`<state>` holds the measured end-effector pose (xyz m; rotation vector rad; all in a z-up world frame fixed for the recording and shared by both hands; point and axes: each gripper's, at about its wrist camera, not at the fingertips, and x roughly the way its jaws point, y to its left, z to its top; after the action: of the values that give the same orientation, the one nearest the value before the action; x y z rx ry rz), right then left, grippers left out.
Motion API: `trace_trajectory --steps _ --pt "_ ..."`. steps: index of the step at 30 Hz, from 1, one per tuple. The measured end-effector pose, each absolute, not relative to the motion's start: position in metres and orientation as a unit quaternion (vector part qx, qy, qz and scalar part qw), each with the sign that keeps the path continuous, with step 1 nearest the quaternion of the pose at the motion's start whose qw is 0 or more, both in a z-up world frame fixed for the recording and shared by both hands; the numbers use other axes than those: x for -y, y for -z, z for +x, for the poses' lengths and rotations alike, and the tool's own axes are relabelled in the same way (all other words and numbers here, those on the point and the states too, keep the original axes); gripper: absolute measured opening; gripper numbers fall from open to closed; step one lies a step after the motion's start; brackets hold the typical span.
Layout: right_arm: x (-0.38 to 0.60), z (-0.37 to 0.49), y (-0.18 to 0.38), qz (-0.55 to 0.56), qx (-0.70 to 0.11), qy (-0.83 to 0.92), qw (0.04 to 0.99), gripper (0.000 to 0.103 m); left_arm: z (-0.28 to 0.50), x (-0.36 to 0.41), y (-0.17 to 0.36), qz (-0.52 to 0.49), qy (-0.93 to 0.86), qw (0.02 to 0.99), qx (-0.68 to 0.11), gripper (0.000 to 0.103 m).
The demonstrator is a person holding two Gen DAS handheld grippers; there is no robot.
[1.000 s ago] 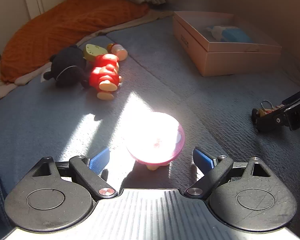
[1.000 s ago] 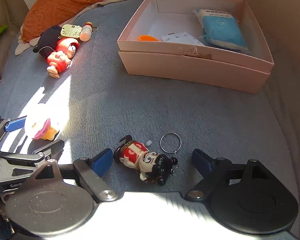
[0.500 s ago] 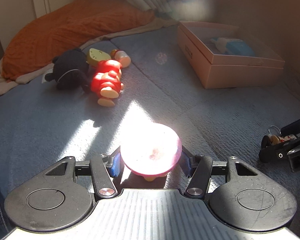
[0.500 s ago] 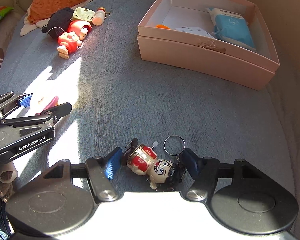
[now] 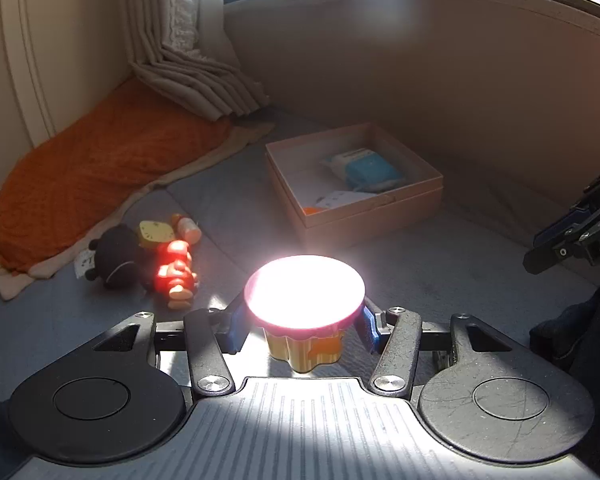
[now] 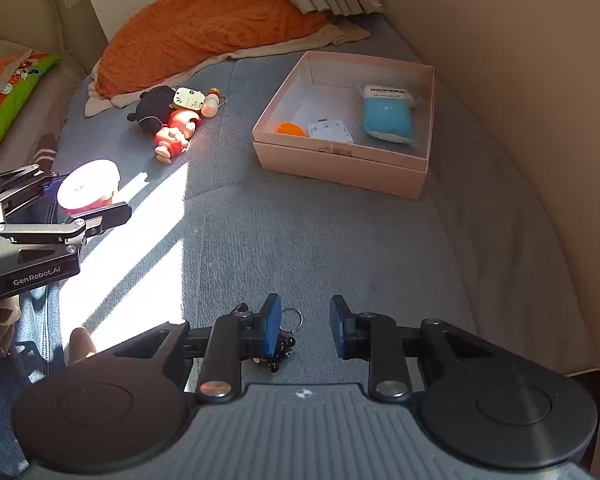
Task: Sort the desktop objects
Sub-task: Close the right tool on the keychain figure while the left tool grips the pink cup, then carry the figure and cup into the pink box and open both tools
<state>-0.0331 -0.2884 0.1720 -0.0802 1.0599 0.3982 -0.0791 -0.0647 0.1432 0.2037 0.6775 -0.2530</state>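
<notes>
Pink at the rim and bleached white by sun on top, a little toy cup (image 5: 304,292) with a yellow fluted base sits low in the middle of the left wrist view. The left gripper (image 5: 300,320) has a blue pad pressed to each side of its lid, the jaws closing on it, and holds it clear of the grey cover (image 6: 300,232). In the right wrist view the same pair shows at the left edge, toy cup (image 6: 88,186) between the fingers of the left gripper (image 6: 88,198). At the bottom centre of that view the right gripper (image 6: 305,326) is closing with a plain gap between its pads. A dark keychain figure (image 6: 282,346) with its ring (image 6: 291,316) lies against the left pad only; I cannot tell whether it hangs there or rests on the cover. Further up, right of centre, stands an open pink box (image 6: 340,164) holding a blue pack (image 6: 388,114), a white card (image 6: 330,131) and a small orange piece (image 6: 290,129). Left of the box, a red doll (image 6: 174,132), a black plush toy (image 6: 154,108), a yellow-faced toy (image 6: 188,99) and a tiny bottle (image 6: 211,104) lie huddled together. Beyond them an orange blanket (image 6: 208,28) fills the upper left.
</notes>
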Motion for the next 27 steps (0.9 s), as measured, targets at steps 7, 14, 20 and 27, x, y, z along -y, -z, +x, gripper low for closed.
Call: trace_trajectory --steps 7,14,20,27 --pt "0.234 -0.029 -0.115 -0.093 -0.555 -0.232 0.794 0.074 -0.087 0.067 -0.119 0.092 0.113 0.912 -0.383 0.058" --pt "0.188 -0.019 -0.061 -0.201 -0.581 -0.195 0.764 0.049 -0.099 0.057 -0.089 0.083 0.108 0.890 -0.435 0.058" --pt "0.208 -0.037 -0.101 -0.172 -0.560 -0.216 0.781 0.041 -0.100 0.058 -0.090 0.078 0.124 0.885 -0.441 0.058" --pt "0.271 -0.029 -0.201 -0.090 -0.488 -0.219 0.840 0.033 -0.067 0.076 -0.141 0.047 0.184 0.904 -0.383 0.058"
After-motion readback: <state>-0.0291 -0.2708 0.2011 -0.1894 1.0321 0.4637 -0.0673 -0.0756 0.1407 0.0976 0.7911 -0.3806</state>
